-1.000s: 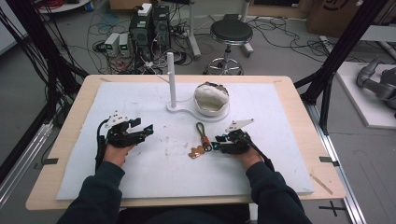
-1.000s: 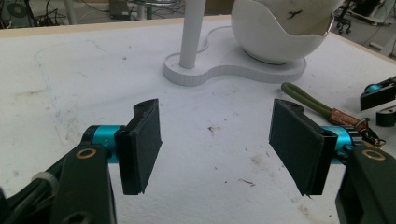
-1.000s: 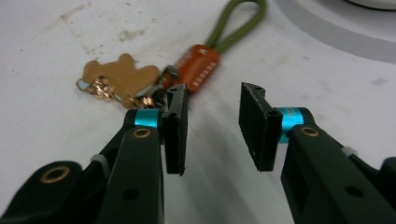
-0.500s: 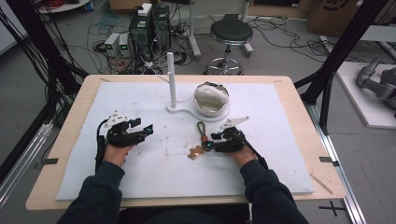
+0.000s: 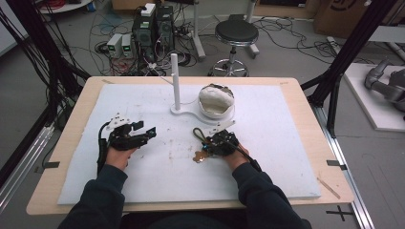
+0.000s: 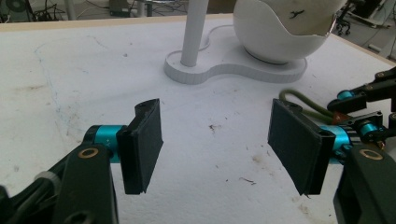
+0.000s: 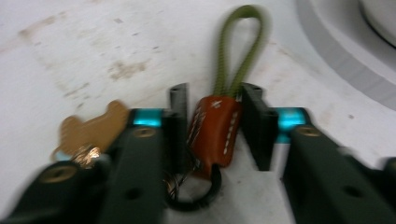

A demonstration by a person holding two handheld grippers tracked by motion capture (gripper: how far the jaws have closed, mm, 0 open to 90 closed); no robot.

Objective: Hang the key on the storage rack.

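High view looks down and forward over the whole table [image 5: 296,95]. Left gripper view skims low toward the white stand [image 6: 233,65], which the high view shares; right gripper view sits close above the keychain [image 7: 219,121].

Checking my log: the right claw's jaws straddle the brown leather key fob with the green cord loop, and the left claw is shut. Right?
Not quite. The left claw is open, jaws wide apart over bare table, as the left gripper view shows. The right claw does straddle the brown leather key fob.

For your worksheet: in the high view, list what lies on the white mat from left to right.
left gripper → white post → keychain → right gripper → white bowl
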